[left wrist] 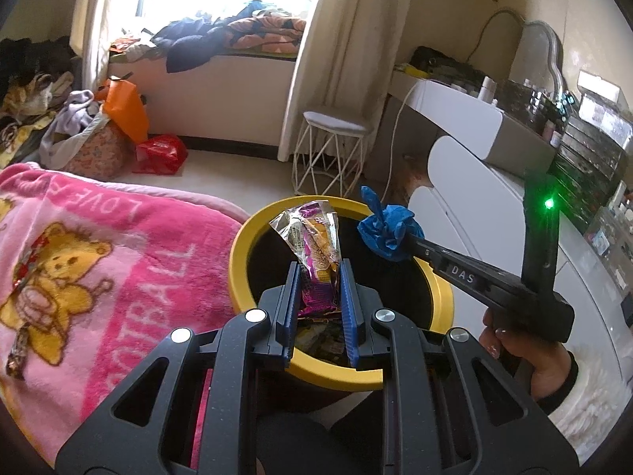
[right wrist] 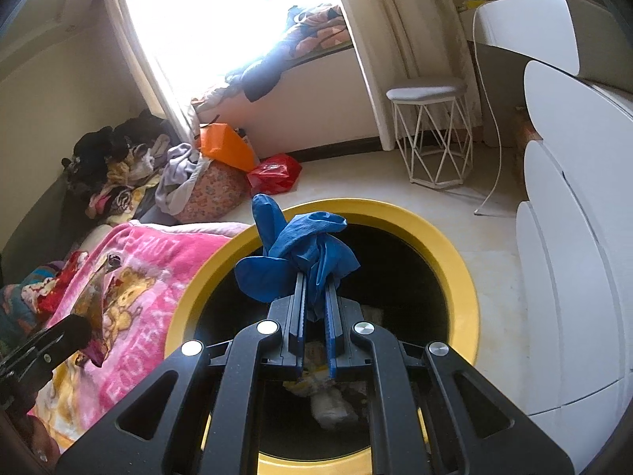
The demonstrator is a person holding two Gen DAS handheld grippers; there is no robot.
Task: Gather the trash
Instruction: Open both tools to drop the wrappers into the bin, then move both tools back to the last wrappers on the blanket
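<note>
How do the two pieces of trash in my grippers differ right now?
The snack wrapper in the left gripper is shiny, printed purple-and-orange foil, standing stiff; the blue glove in the right gripper is plain, matte and crumpled limp. Both are clamped above the yellow-rimmed bin.

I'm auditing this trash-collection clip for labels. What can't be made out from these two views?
- Bin contents: both views, mostly dark; gripper bodies cover the bottom.
- Snack wrapper print: left wrist view, crumpled and glare-blurred; lower end sits between the left gripper fingers.
- Blue glove: right wrist view, bunched in the right gripper; its full shape is unclear.
</note>
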